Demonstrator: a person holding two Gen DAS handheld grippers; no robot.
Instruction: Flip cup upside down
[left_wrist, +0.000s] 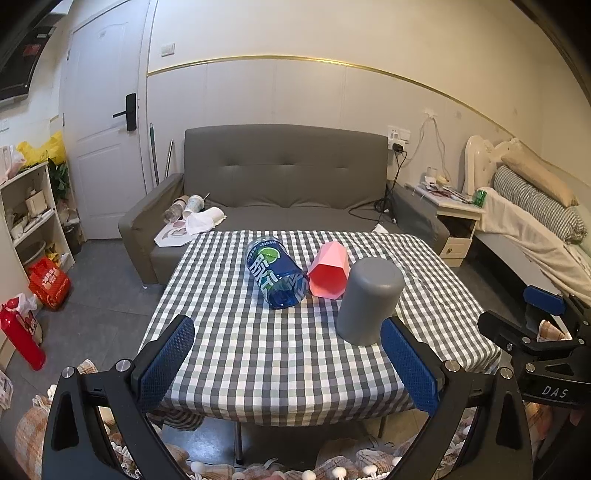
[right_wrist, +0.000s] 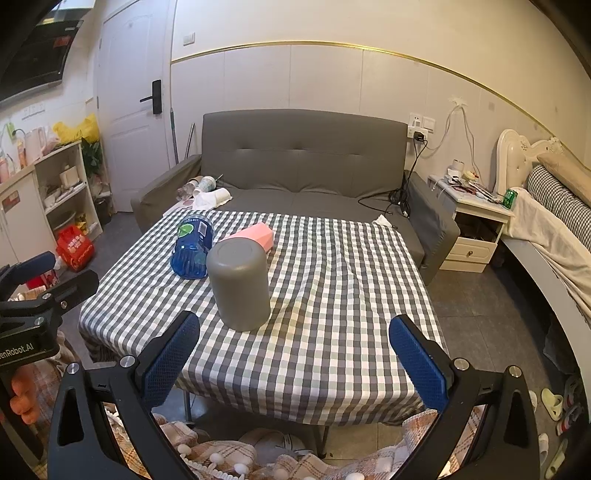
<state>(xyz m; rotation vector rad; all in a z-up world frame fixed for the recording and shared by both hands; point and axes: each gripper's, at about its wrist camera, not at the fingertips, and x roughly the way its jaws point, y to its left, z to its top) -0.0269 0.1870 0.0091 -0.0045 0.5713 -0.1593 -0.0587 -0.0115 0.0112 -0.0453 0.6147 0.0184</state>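
The left gripper (left_wrist: 287, 363) hangs at the table's near edge, jaws spread wide, gripping nothing. The right gripper (right_wrist: 294, 360) is just as wide and just as empty. The grey cup (right_wrist: 239, 284) stands mouth-down on the checked tablecloth (right_wrist: 332, 314), at about eleven o'clock from the right gripper, near its left finger (right_wrist: 170, 360) but apart. A blue bottle (right_wrist: 193, 246) and pink cup (right_wrist: 255, 236) lie beyond.

Grey cup (left_wrist: 369, 301), pink cup (left_wrist: 328, 273), blue bottle (left_wrist: 277, 273), chk'd cloth (left_wrist: 258, 354).
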